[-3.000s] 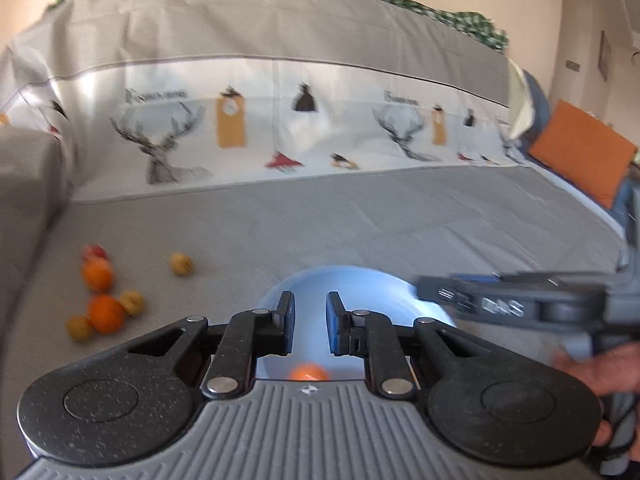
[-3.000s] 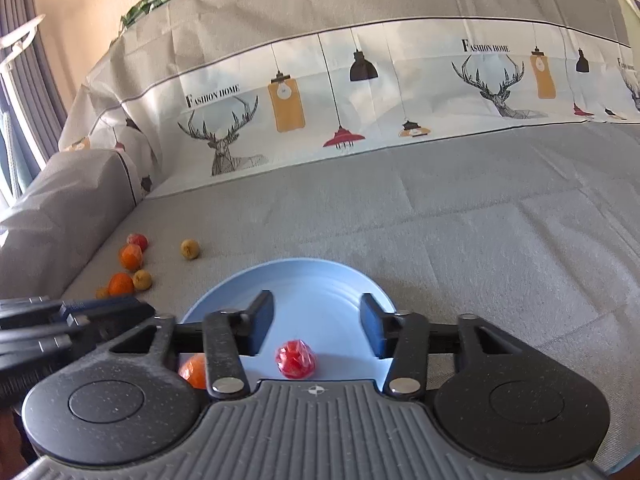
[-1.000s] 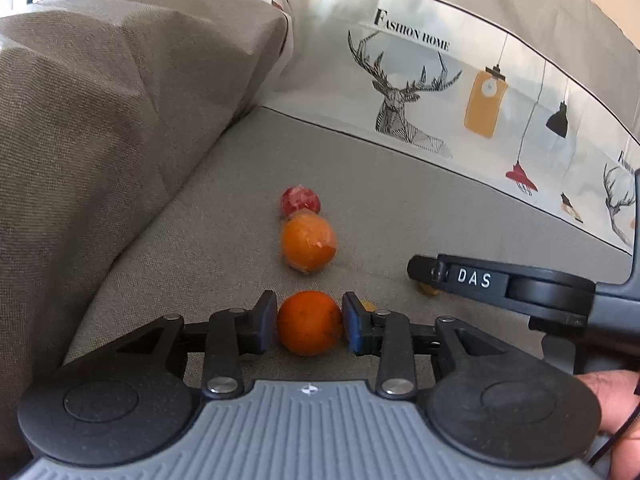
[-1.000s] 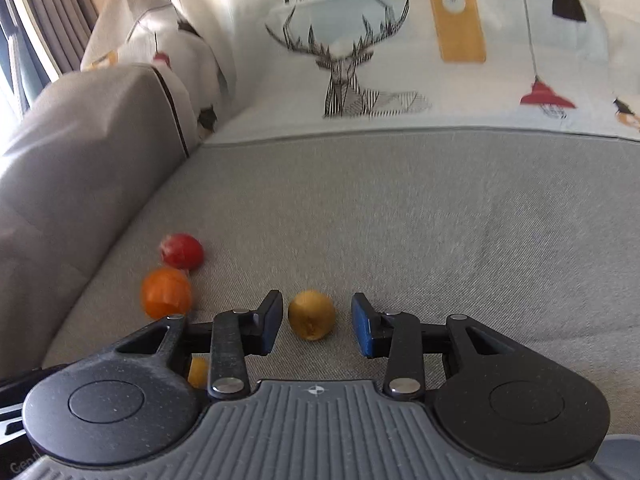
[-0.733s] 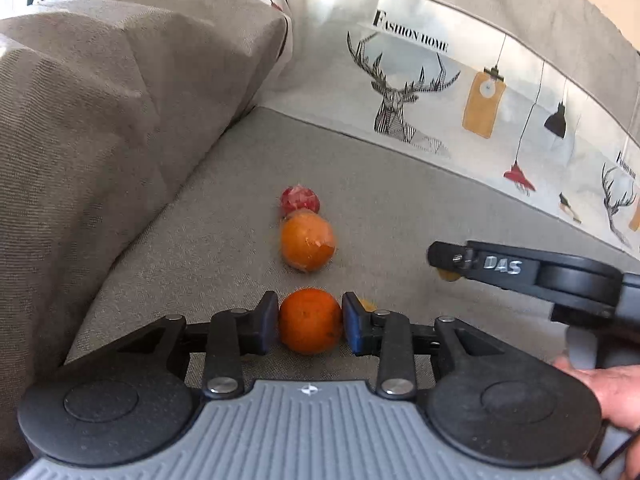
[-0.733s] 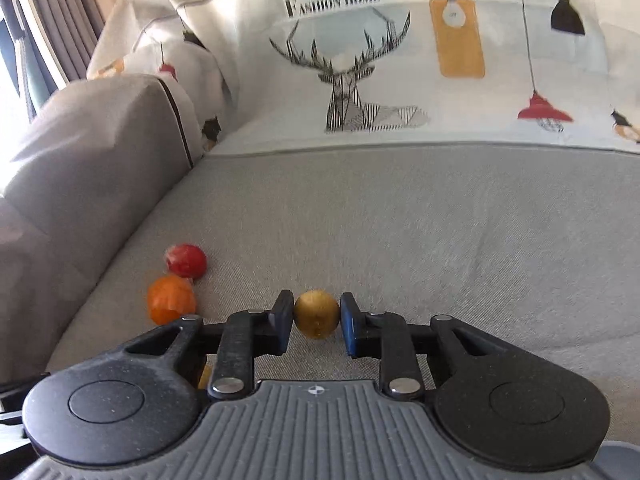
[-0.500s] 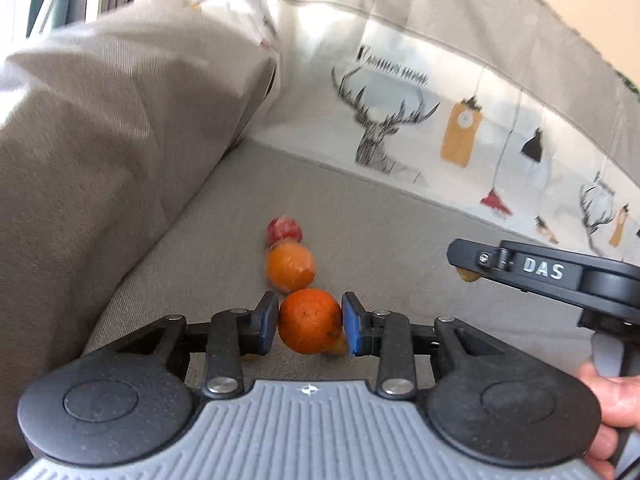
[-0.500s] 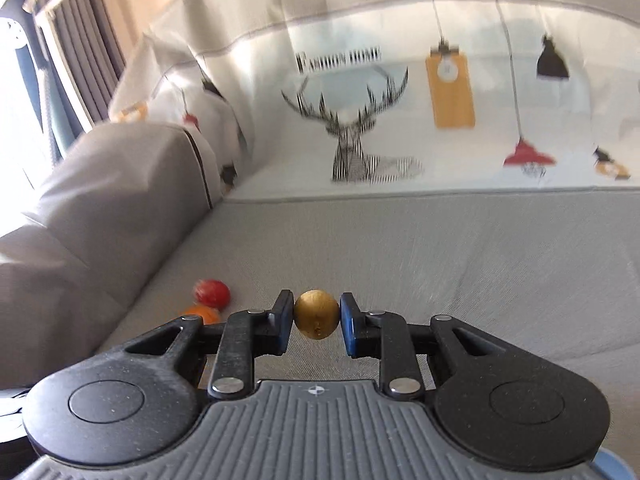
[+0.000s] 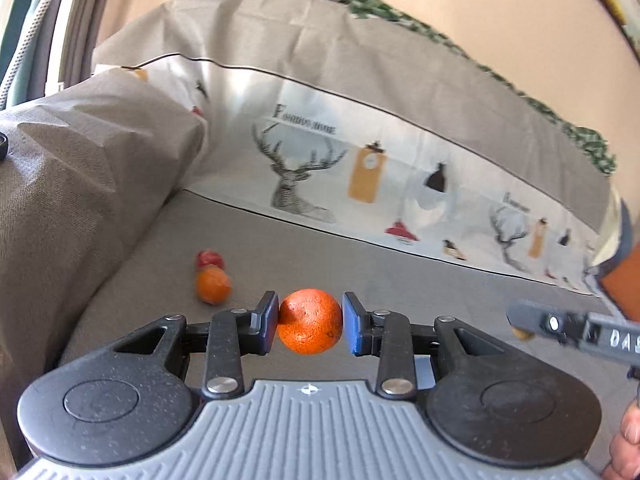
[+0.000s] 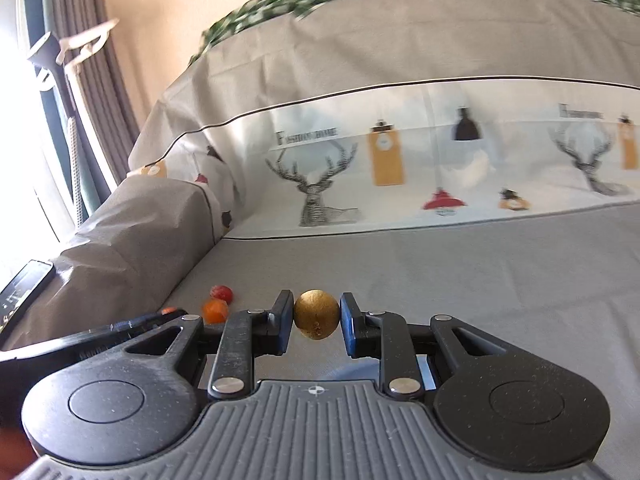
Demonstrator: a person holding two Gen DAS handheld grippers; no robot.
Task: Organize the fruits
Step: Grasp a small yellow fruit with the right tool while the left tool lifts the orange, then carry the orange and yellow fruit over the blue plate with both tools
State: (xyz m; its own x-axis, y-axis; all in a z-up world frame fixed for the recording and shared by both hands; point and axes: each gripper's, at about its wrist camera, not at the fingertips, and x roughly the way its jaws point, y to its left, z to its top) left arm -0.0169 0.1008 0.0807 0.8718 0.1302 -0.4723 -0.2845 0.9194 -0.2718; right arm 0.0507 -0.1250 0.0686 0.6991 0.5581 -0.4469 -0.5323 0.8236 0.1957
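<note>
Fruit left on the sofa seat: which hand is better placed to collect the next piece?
Neither yet. The left gripper clamps an orange; the right gripper clamps a golden-brown fruit. Once emptied, probably the left: the loose orange fruit and red fruit lie on its side.

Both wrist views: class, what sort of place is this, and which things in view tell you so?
Probably a living room at home: a sofa under a grey printed cover, a curtain by a bright window, and loose fruit on the seat.
</note>
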